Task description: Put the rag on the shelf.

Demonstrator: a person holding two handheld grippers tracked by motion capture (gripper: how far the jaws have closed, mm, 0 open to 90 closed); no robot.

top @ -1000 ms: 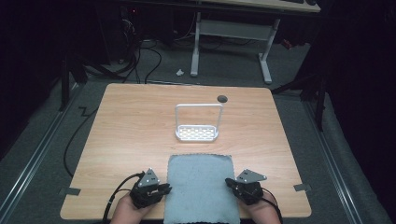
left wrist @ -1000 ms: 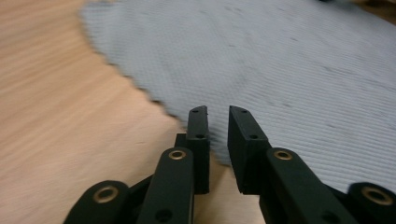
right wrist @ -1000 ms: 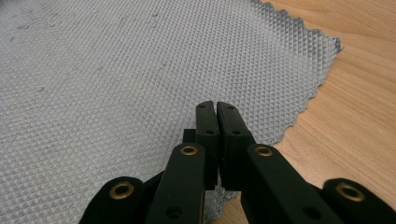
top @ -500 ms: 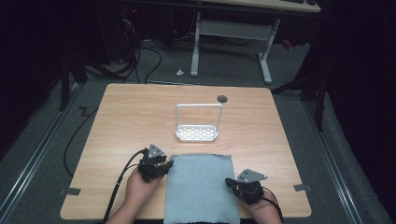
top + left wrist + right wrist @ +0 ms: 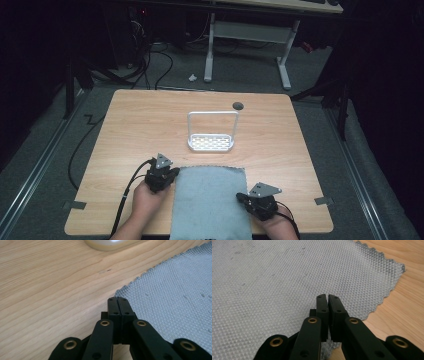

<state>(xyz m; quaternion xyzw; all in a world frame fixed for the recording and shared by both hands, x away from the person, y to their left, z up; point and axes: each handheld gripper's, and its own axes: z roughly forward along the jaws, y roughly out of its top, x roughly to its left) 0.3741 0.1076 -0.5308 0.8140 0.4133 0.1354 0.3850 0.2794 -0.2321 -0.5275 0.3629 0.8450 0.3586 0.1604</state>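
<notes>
A grey textured cloth (image 5: 210, 200) lies flat at the near middle of the wooden table (image 5: 135, 125). My left gripper (image 5: 170, 176) rests at the cloth's far left corner. In the left gripper view its jaws (image 5: 117, 299) have just closed tight, tips at the corner of the cloth (image 5: 175, 290), and no fabric shows between them. My right gripper (image 5: 243, 198) sits at the cloth's right edge. There its jaws (image 5: 327, 297) stand shut over the cloth (image 5: 274, 277) with only a thin slit, and I see nothing gripped.
A white wire rack (image 5: 212, 142) with a perforated base stands beyond the cloth at mid-table; its base (image 5: 110, 243) edges into the left gripper view. A dark round hole (image 5: 238, 105) marks the table's far side. Cables trail off the left edge.
My left gripper has moved away from the near edge, up along the cloth's left side to its far left corner. The right gripper and the cloth have kept still.
</notes>
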